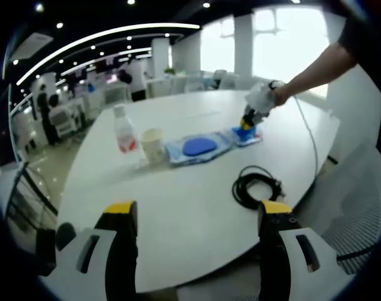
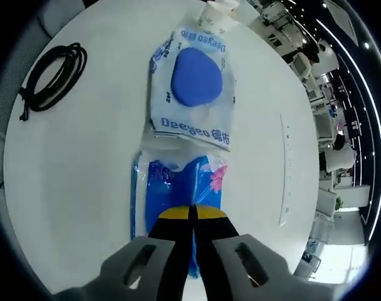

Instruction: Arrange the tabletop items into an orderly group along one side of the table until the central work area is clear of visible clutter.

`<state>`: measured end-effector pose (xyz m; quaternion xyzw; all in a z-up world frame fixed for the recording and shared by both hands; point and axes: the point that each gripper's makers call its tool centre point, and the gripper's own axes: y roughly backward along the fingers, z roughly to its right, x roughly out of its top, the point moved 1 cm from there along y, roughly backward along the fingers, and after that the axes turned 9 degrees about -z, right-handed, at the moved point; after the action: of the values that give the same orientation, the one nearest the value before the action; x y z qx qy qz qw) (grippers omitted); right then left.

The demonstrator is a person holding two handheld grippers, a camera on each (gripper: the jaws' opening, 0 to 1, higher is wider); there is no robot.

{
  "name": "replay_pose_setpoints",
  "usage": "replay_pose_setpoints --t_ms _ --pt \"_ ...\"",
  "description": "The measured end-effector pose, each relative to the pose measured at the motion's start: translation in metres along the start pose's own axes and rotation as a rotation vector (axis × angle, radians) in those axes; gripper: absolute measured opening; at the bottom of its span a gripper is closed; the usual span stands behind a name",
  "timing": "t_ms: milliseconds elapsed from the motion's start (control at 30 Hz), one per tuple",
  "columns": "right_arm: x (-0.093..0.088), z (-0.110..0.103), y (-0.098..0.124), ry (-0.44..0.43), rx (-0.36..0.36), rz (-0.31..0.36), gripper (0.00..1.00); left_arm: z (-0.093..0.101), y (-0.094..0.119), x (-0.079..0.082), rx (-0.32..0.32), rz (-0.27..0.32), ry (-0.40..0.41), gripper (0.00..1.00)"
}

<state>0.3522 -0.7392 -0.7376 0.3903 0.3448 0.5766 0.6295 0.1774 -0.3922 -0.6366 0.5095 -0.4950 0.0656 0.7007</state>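
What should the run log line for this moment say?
left gripper: open, above table | right gripper: shut on blue packet | lined up: bottle, paper cup, wipes pack | black cable apart

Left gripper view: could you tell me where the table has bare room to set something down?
Bare: the near table between the left gripper and the cable coil, and the far side. Crowded: the row of bottle, cup, wipes pack and blue packet under the right gripper.

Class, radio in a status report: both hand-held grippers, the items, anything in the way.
Left hand-held gripper open, empty, over table edge. Right hand-held gripper shut on blue tissue pack. Wipes pack, cup, bottle lined up. Coiled cable loose.
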Motion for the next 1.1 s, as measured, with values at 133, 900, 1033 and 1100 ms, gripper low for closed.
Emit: replay_pose_setpoints --t_ms 133,900,1033,1100 --pt "0.0008 0.0018 -0.0017 -0.006 -0.002 0.0 0.0 -0.0008 -0.0005 -0.001 0.002 -0.001 0.001 0.76" --pt "0.0051 0.0023 0.0029 -0.048 -0.002 0.015 0.0 -0.0016 -0.0011 -0.0003 0.001 0.007 -0.005 0.76" --pt "0.0071 -0.0011 0.0036 -0.038 0.003 0.017 0.0 -0.0018 -0.0003 0.0002 0.005 0.009 -0.003 0.76" --pt "0.0066 -0.0002 0.0034 -0.041 0.0 0.013 0.0 -0.0017 0.0 0.0008 0.006 0.011 -0.004 0.76"
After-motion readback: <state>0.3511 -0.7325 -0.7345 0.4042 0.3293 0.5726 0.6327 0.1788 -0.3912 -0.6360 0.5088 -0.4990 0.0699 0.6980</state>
